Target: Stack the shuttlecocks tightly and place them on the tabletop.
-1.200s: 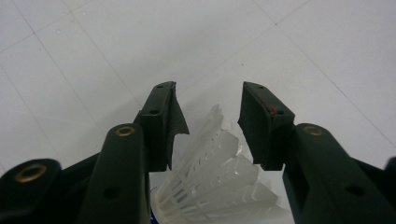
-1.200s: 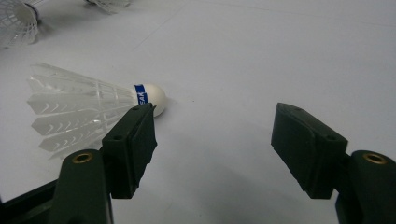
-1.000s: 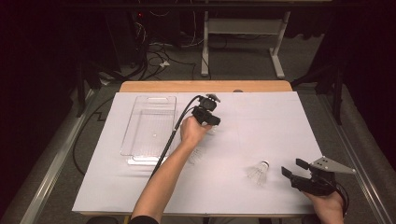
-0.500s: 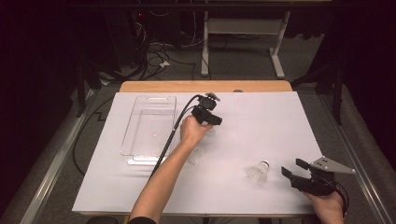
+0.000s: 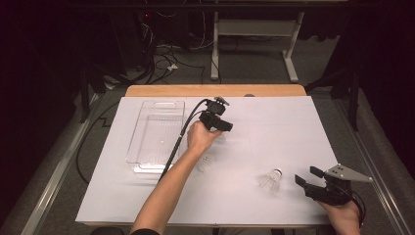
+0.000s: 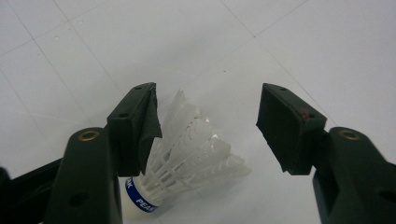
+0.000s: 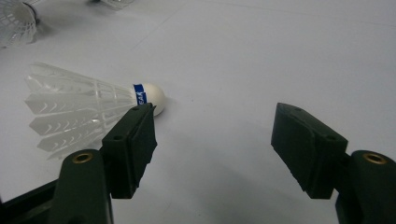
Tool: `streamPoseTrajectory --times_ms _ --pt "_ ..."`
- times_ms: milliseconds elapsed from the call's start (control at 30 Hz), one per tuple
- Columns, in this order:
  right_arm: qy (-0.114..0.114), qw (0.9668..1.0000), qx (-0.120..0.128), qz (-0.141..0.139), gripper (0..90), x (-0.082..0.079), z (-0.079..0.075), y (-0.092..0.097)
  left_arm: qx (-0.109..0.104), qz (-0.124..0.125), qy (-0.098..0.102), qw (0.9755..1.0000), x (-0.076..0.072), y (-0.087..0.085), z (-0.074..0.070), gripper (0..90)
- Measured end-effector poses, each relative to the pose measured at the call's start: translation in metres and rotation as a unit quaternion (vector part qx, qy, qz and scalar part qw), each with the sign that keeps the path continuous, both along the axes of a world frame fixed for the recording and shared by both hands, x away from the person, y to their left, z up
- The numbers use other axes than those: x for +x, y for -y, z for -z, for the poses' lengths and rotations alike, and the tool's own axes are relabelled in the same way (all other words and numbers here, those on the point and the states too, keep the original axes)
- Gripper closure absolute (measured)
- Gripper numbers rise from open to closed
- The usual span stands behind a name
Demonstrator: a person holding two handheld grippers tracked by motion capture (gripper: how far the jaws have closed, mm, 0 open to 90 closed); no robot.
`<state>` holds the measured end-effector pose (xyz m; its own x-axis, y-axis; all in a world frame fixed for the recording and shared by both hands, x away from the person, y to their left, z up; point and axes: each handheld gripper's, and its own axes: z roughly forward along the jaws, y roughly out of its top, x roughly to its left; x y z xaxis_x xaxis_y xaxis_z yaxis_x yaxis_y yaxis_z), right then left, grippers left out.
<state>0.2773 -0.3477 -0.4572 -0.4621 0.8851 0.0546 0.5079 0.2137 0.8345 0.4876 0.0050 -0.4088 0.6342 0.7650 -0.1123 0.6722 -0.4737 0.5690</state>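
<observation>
A white feather shuttlecock [image 6: 196, 154] with a blue band lies on the white sheet between the jaws of my left gripper [image 6: 210, 126]. It rests close to the left jaw, well apart from the right one. These jaws have just been opening and stand open. In the high view the left gripper [image 5: 222, 123] hovers mid-table. My right gripper [image 5: 306, 177] is open near the front right; a second shuttlecock [image 5: 270, 181] lies just left of it. In the right gripper view that shuttlecock [image 7: 88, 109] lies beside the left jaw of the right gripper [image 7: 212, 135], cork toward the gap.
A clear plastic tray [image 5: 156, 132] stands on the sheet's left half. A third shuttlecock [image 5: 208, 163] lies by the left forearm. The white sheet [image 5: 284, 127] covers the wooden table; floor cables and a desk frame lie beyond the far edge.
</observation>
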Motion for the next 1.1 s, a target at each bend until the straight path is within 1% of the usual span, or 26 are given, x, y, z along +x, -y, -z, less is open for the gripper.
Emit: streamPoseTrajectory --times_ms 167,233,300,333,400,533,733,900,1100 --pt "0.0 1.0 -0.001 0.0 31.0 0.0 0.0 0.0 -0.007 -0.001 0.004 1.0 -0.004 -0.006 -0.003 37.7" --pt "0.001 1.0 -0.001 0.0 31.0 0.0 0.0 0.0 -0.006 -0.001 0.002 1.0 -0.006 -0.008 -0.003 37.5" --pt "0.001 1.0 -0.002 0.0 31.0 0.0 0.0 0.0 -0.001 -0.002 0.008 1.0 -0.007 -0.01 -0.004 37.4" --pt "0.001 1.0 -0.002 -0.001 31.0 0.0 0.0 0.0 -0.003 -0.003 0.01 0.9999 -0.008 -0.011 -0.005 37.5" --pt "0.001 1.0 -0.002 0.0 31.0 0.0 0.0 0.0 -0.012 -0.002 0.008 0.9999 -0.01 -0.013 -0.007 37.6" --pt "0.0 1.0 -0.003 0.001 31.0 0.0 0.0 0.0 -0.014 0.003 0.007 0.9999 -0.013 -0.015 -0.008 36.7" --pt "0.0 1.0 -0.003 0.002 31.0 0.0 0.0 -0.001 -0.023 0.0 0.007 0.9997 -0.018 -0.023 -0.01 35.6" --pt "0.0 1.0 -0.004 0.002 31.0 -0.001 0.0 -0.001 -0.024 -0.002 0.01 0.9997 -0.024 -0.029 -0.012 35.5" --pt "0.0 1.0 -0.004 0.003 31.0 -0.001 0.0 -0.001 -0.026 -0.003 0.009 0.9996 -0.029 -0.035 -0.012 35.2"
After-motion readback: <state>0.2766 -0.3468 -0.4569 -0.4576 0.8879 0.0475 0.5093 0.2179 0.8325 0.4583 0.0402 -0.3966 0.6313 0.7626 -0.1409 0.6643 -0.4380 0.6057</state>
